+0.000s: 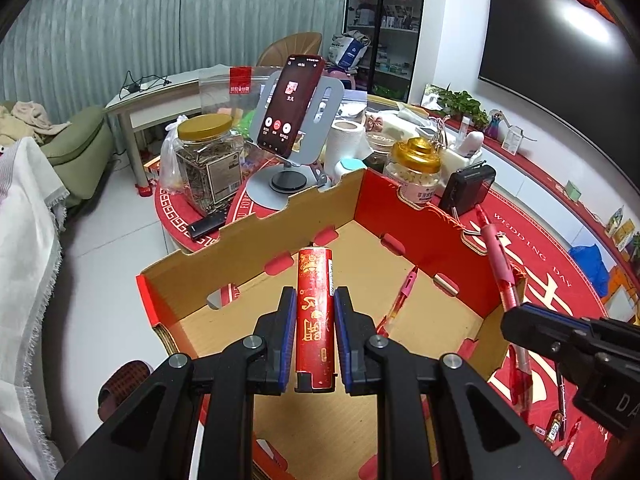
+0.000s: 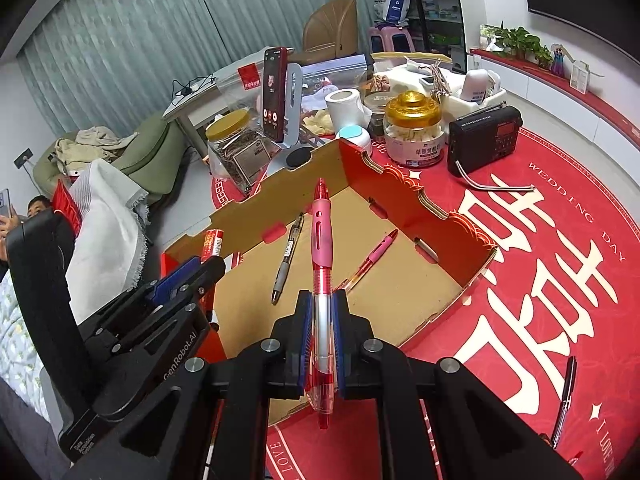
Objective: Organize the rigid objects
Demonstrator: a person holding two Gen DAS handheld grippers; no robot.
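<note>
Nearest us, the left gripper (image 1: 315,320) pinches a red tube (image 1: 315,312) between its blue pads, the tube's long axis running straight ahead along the fingers, its far end tilted down over the open box (image 1: 256,240). The right gripper (image 2: 322,322) is pressed together on a red-and-pink pen (image 2: 322,264), which likewise points forward along the fingers, its pink grip beyond the tips and its clear end trailing back between the jaws. We hold both above the near part of the box.

Ahead of the right gripper, on the box floor, lie a grey pen (image 2: 287,258) to the left and a pink pen (image 2: 370,260) to the right, both slanted, apart from each other. Bare cardboard shows between and around them.

Beyond the far wall of the box stand a phone on a stand (image 1: 290,106), a seed jar (image 1: 208,160), a gold-lidded jar (image 2: 415,132) and a black radio (image 2: 484,140). To the right of the right gripper the red mat (image 2: 560,280) is largely bare, with a dark pen (image 2: 566,396) near its edge.
</note>
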